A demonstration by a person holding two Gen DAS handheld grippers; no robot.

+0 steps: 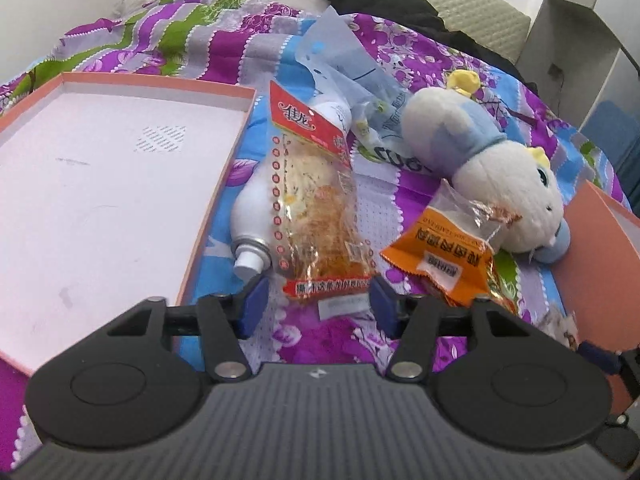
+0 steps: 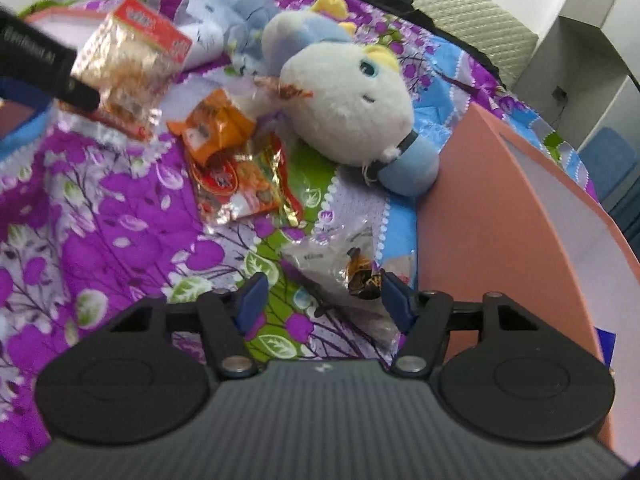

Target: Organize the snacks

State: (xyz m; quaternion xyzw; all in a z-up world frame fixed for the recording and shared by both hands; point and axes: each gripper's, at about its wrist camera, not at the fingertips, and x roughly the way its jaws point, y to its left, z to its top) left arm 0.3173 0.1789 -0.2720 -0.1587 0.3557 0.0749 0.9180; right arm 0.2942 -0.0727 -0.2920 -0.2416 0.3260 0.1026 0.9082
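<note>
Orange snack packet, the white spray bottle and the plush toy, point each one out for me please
orange snack packet (image 1: pixel 438 258), left wrist view, on its printed orange front.
white spray bottle (image 1: pixel 253 211), left wrist view, on its bare white body.
plush toy (image 2: pixel 352 92), right wrist view, on its white face.

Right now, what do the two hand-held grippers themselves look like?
Both look alike. The left hand-held gripper and right hand-held gripper each have a ribbed dark-grey body, two black round discs, black linkage arms with silver pivot pins, and dark blue fingertip pads. No cables or sleeves show.
</note>
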